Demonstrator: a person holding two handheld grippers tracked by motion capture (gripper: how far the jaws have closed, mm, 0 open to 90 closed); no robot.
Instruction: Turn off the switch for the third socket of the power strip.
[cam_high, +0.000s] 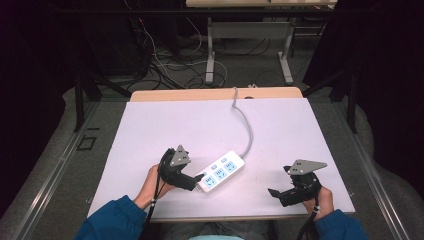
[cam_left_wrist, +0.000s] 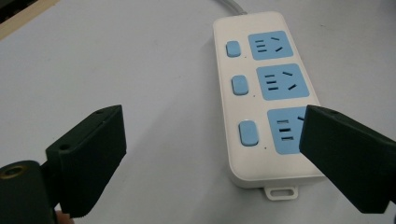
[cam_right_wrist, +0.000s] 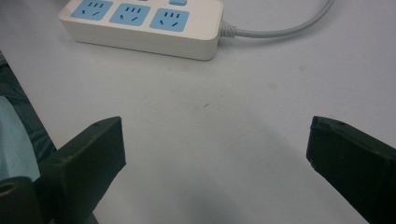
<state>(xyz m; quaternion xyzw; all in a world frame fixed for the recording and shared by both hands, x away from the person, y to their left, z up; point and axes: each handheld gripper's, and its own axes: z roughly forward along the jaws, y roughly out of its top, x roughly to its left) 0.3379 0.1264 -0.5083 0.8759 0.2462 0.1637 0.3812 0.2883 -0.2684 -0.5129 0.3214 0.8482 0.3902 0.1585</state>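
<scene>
White table (cam_high: 150, 130); power strip (cam_high: 220, 171) cord cut off; left gripper (cam_high: 199, 180) wide, right gripper (cam_high: 276, 194) wide.

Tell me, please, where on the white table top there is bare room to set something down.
The far half of the table, left of the grey cable, is bare, as is the far right beyond it. The strip between the power strip and the right gripper is free too. It is crowded where the left gripper meets the strip's near end.

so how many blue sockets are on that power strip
3, in a row along the power strip: the far socket nearest the cable, the middle socket, and the near socket, partly behind a jaw of the left gripper.
</scene>
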